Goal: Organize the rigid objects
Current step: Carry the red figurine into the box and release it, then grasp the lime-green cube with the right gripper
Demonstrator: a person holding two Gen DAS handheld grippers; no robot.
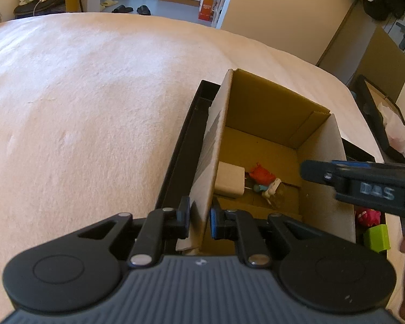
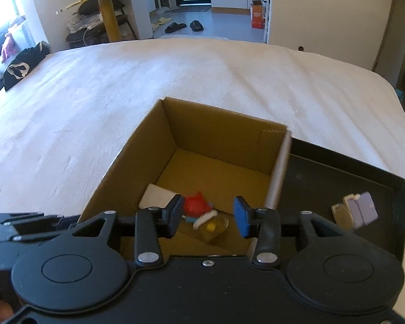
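Nearest in the left wrist view: left hand-held gripper [image 1: 199,222] clamped on the near-left wall of the cardboard box [image 1: 210,162], one pad outside the wall, the blue pad inside, both pressing the card. In the right wrist view: right hand-held gripper [image 2: 208,216] poised over the near end of the same box [image 2: 224,127], jaws parted a modest way, nothing between the pads.

On the box floor, just beyond the fingers: a white charger block [image 1: 229,179] against the left wall, a red toy figure [image 1: 262,174] beside it, then a small teal-and-white piece [image 1: 270,189] and a clear round capsule with a yellow thing inside [image 2: 212,226], all close together at the near end. Far half of the box floor bare.

Under and around the box: a shallow black tray [image 1: 186,135], its rim showing along the left side and, in the right wrist view, a wide stretch to the right [image 2: 337,172]. On that right stretch: a pale purple block with a tan piece touching it [image 2: 360,212]. Seen from the left wrist, right of the box: a lime-green cube [image 1: 376,236] and a pink-red toy [image 1: 367,216] just behind it.

All resting on a bed with a pale pink cover [image 1: 94,94]. Farther off: grey floor, dark slippers [image 2: 183,26], an orange carton [image 2: 257,16] by a white wall.
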